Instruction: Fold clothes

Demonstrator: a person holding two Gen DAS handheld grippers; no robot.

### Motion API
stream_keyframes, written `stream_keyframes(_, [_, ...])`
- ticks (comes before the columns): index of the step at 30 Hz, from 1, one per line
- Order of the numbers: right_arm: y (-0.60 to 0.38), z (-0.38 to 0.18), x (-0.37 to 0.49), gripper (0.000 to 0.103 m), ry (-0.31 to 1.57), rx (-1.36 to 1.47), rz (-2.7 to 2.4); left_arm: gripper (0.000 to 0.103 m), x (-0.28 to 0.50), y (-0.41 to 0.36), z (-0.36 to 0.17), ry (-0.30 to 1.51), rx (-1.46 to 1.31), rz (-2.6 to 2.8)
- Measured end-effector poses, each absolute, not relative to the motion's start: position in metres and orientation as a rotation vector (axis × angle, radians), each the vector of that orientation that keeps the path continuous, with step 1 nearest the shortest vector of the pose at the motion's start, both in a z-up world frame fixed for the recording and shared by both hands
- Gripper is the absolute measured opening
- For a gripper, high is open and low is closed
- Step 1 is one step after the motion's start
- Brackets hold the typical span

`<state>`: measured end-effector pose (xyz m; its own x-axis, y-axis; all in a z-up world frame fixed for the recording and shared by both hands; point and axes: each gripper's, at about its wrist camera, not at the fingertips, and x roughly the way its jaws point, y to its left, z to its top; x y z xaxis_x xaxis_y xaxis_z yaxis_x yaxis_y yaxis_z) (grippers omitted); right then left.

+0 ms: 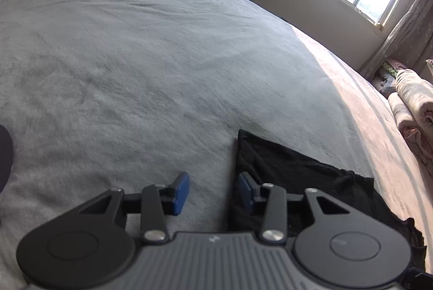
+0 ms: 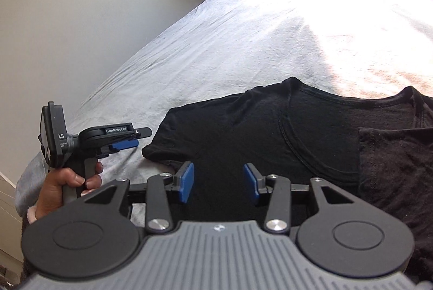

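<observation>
Plainly, the black T-shirt (image 2: 243,133) lies flat on the grey bedspread (image 2: 216,41), its right side already folded inward. The left gripper (image 1: 213,192) hangs parted and empty just beside the shirt's left sleeve; the right gripper (image 2: 218,181) hovers parted and empty over the chest. A likely slip: pinching bedspread along with the sleeve, or catching one layer only, dragging the shirt crooked.
</observation>
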<state>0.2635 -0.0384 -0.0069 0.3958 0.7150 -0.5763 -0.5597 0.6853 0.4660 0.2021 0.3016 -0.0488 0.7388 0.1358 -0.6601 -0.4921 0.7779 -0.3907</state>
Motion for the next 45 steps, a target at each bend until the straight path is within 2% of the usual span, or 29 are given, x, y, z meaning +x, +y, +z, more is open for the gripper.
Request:
stream_keyframes(7, [0.006, -0.018, 0.281, 0.045, 0.854, 0.245, 0.857, 0.04, 0.198, 0.305, -0.058, 0.623, -0.666, 0.28])
stream_keyframes(11, [0.033, -0.02, 0.297, 0.045, 0.872, 0.257, 0.872, 0.029, 0.196, 0.307, -0.06, 0.652, -0.675, 0.234])
stream_keyframes(16, [0.068, -0.025, 0.316, 0.045, 0.893, 0.245, 0.887, 0.025, 0.195, 0.308, -0.065, 0.671, -0.687, 0.178])
stream_keyframes(17, [0.075, -0.026, 0.319, 0.045, 0.897, 0.24, 0.89, 0.019, 0.196, 0.309, -0.068, 0.671, -0.695, 0.172])
stream_keyframes(18, [0.081, -0.027, 0.321, 0.045, 0.902, 0.237, 0.893, 0.007, 0.197, 0.31, -0.07, 0.67, -0.702, 0.166])
stream_keyframes(19, [0.087, -0.029, 0.323, 0.045, 0.907, 0.236, 0.899, 0.001, 0.197, 0.31, -0.072, 0.67, -0.71, 0.16])
stream_keyframes(25, [0.132, -0.032, 0.333, 0.045, 0.93, 0.179, 0.914, 0.002, 0.196, 0.311, -0.075, 0.649, -0.719, 0.14])
stream_keyframes(37, [0.207, -0.049, 0.323, 0.045, 0.858, -0.19, 0.84, 0.002, 0.196, 0.319, -0.079, 0.645, -0.765, 0.119])
stream_keyframes(40, [0.211, -0.054, 0.32, 0.026, 0.813, -0.253, 0.809, 0.002, 0.197, 0.317, -0.078, 0.646, -0.758, 0.121])
stream_keyframes(42, [0.208, -0.054, 0.322, 0.005, 0.798, -0.258, 0.794, 0.001, 0.198, 0.315, -0.076, 0.638, -0.739, 0.131])
stream_keyframes(45, [0.194, -0.05, 0.33, 0.004, 0.808, -0.168, 0.81, 0.001, 0.198, 0.31, -0.068, 0.605, -0.716, 0.126])
